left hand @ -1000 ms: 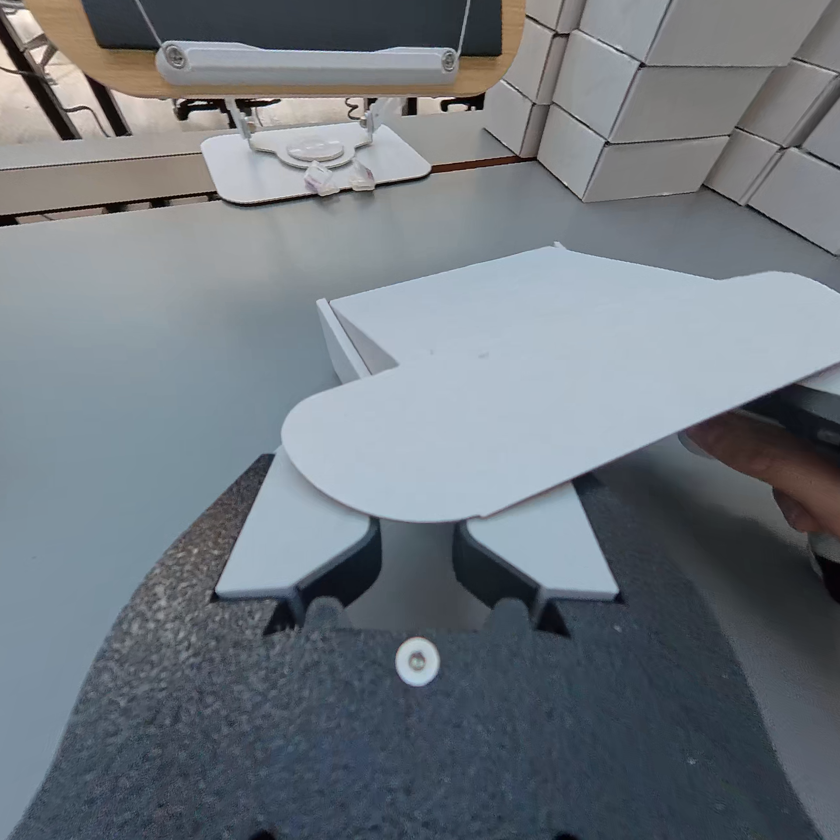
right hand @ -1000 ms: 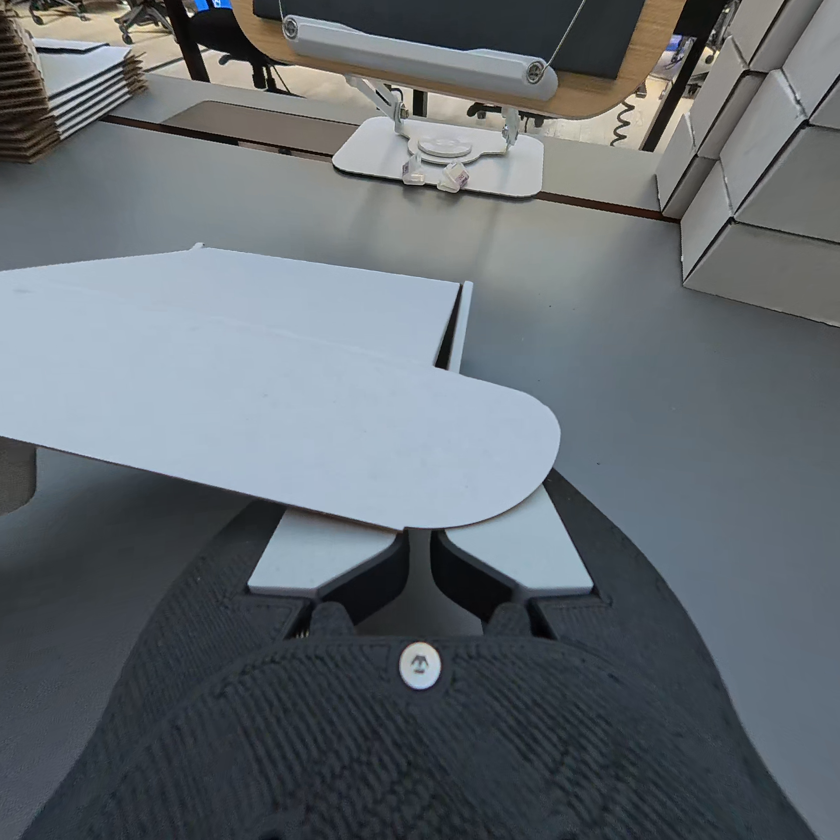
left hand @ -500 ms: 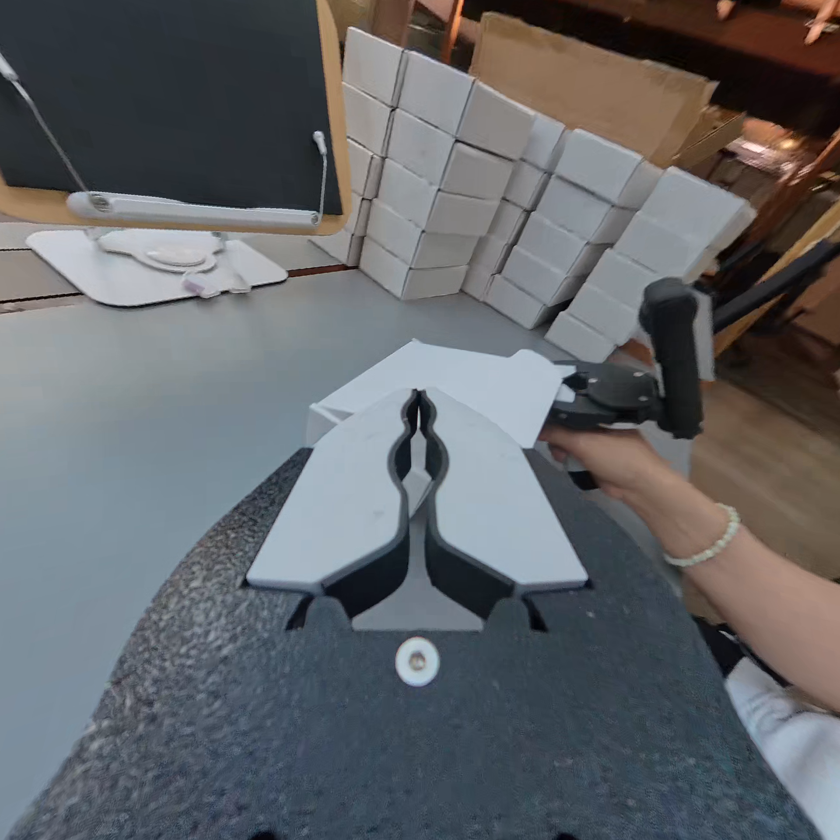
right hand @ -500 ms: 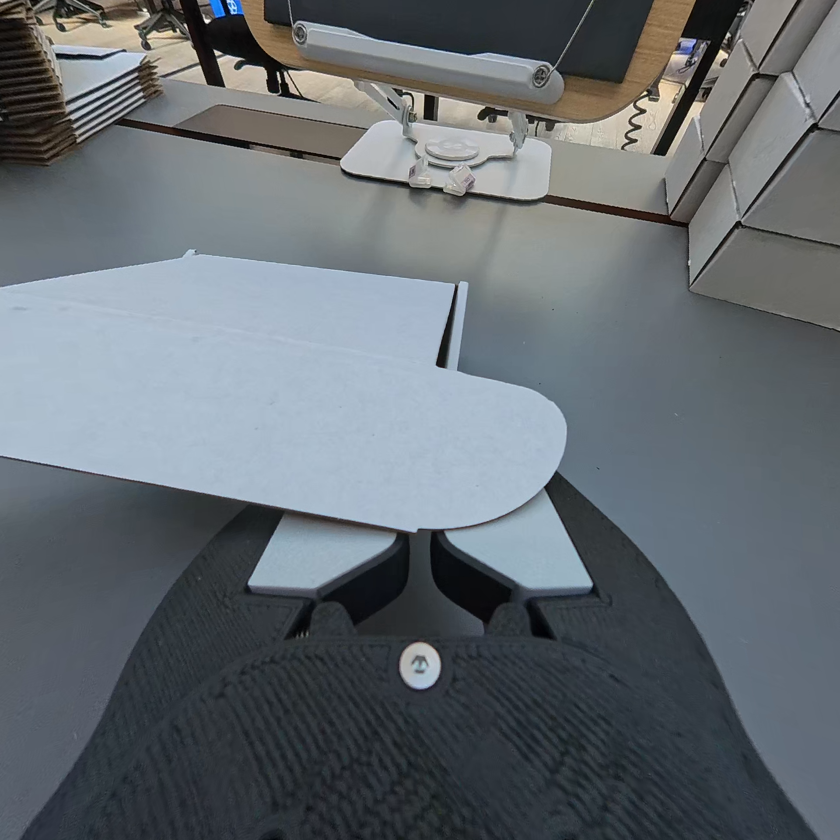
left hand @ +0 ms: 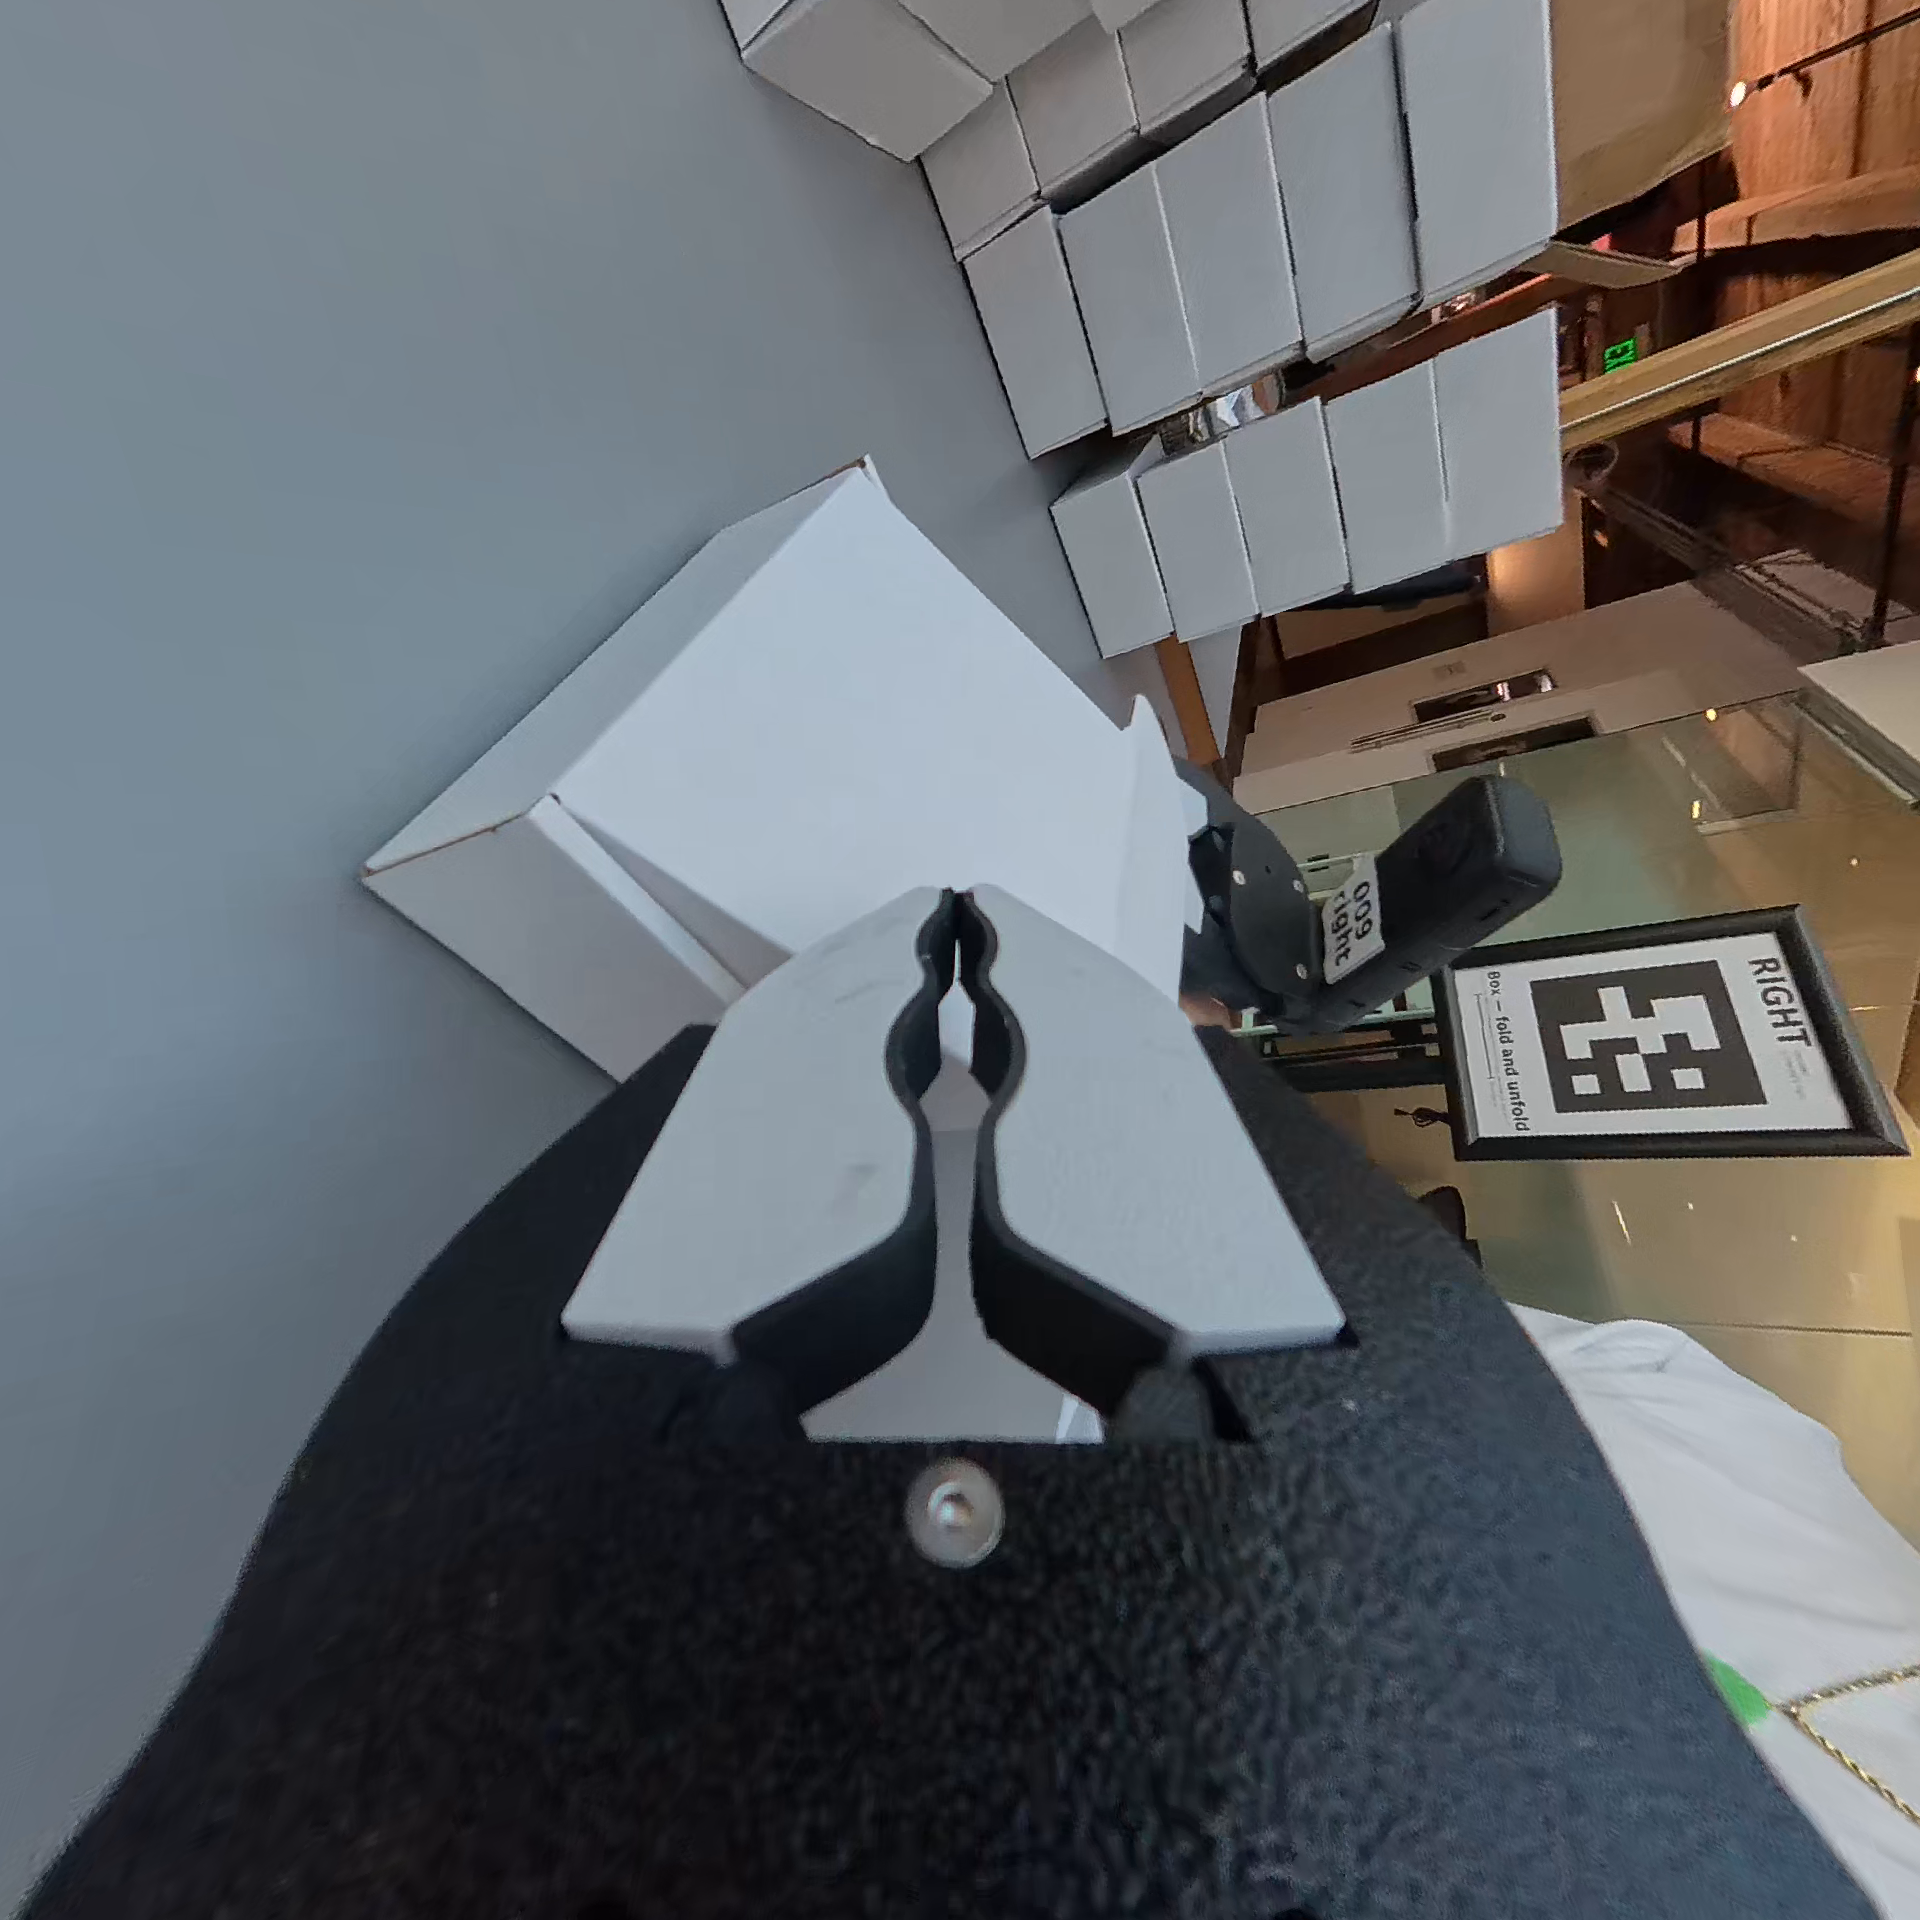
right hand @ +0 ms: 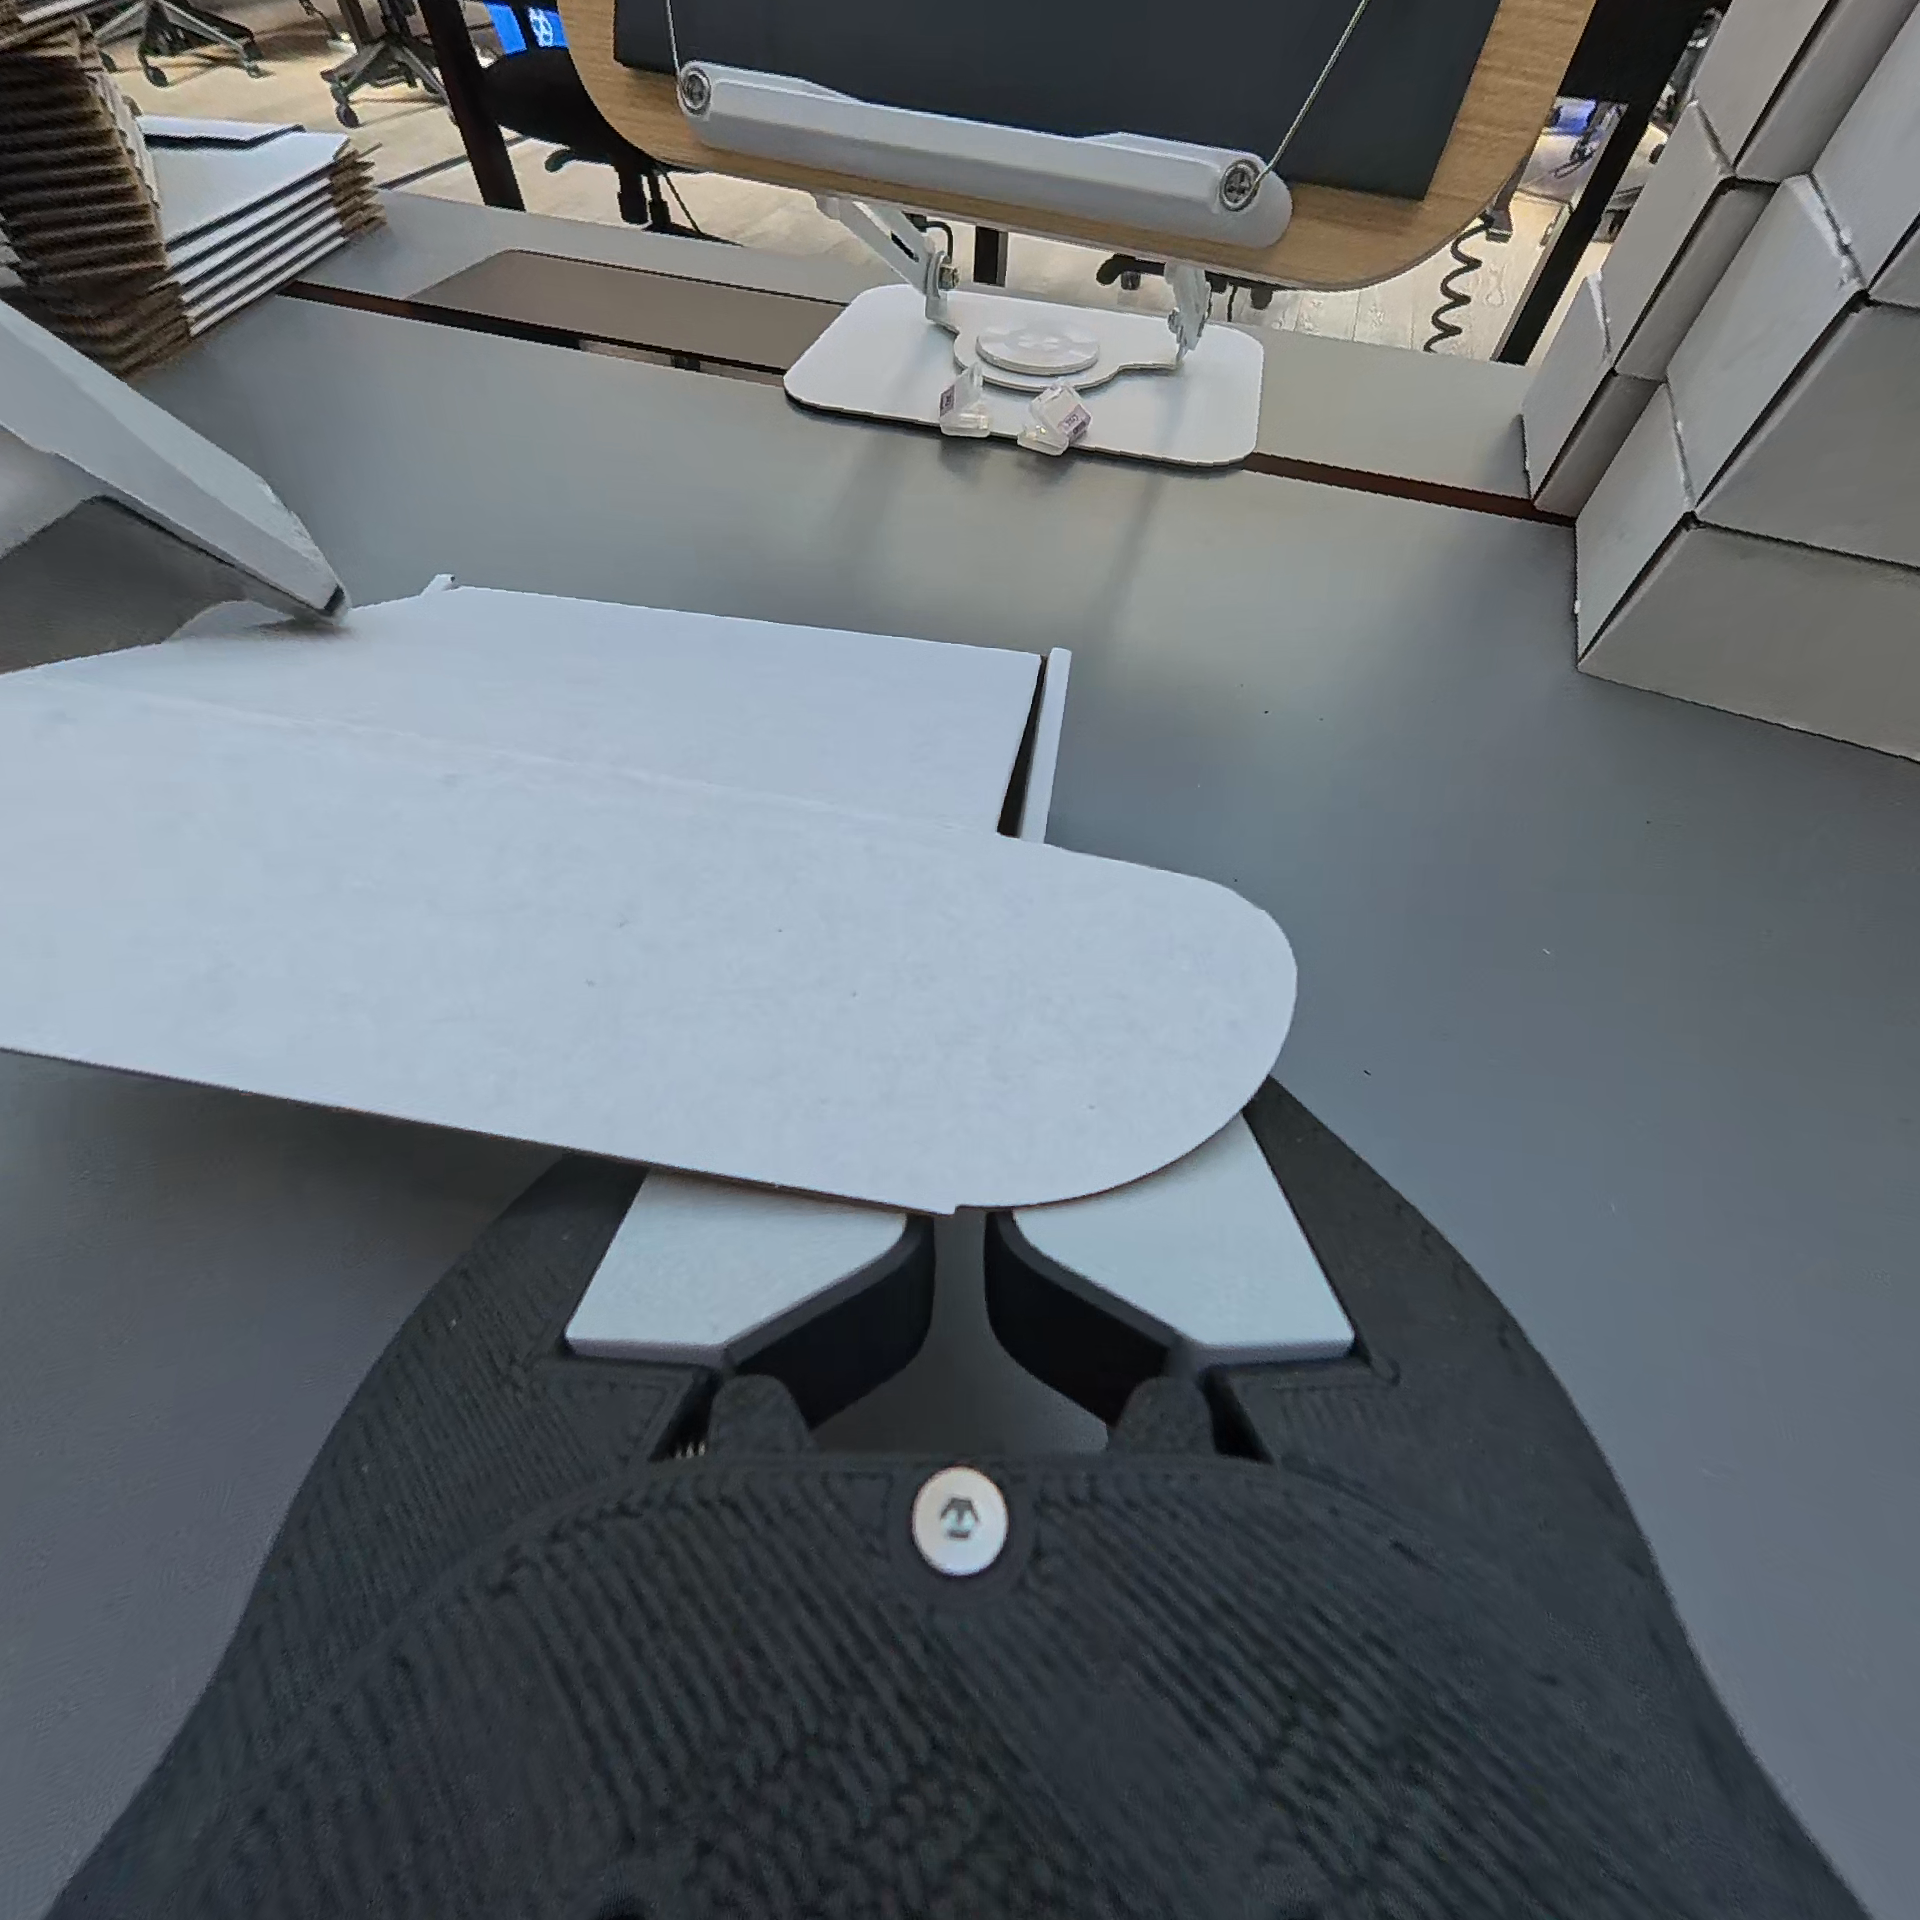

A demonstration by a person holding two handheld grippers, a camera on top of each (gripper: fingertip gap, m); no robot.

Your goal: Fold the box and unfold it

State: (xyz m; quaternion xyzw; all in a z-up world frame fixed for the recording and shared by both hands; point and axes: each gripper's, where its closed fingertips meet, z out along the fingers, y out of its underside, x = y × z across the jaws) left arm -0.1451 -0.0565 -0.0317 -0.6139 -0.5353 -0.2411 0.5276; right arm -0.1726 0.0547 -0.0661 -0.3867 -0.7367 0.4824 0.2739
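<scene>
Left wrist view, left gripper [left hand: 954, 928] closed empty, right gripper [left hand: 1195, 914] clamping box [left hand: 831, 727], labelled sign [left hand: 1662, 1039].

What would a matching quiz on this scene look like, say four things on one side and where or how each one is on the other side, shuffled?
Things:
1. left fingers
2. right fingers
3. stacked boxes
4. stand

Places or states:
A. under the flap, tips hidden
B. at the far edge of the table
C. shut, holding nothing
D. piled at the right

Pairs: 1-C, 2-A, 3-D, 4-B
</scene>
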